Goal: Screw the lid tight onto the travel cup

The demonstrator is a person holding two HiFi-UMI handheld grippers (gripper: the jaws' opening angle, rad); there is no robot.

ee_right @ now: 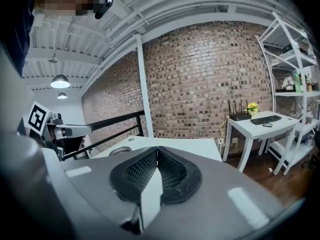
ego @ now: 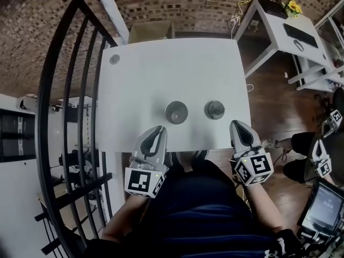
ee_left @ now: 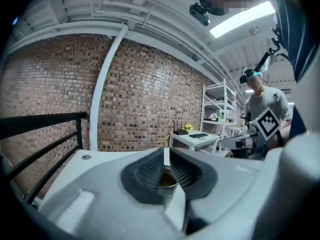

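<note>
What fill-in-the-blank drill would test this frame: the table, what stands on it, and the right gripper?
1. The larger round piece and the smaller round piece stand side by side on a white ____.
2. The right gripper has its jaws ____, with nothing between them.
3. Beyond the far edge rises a ____ wall.

Missing words: table; shut; brick.
</note>
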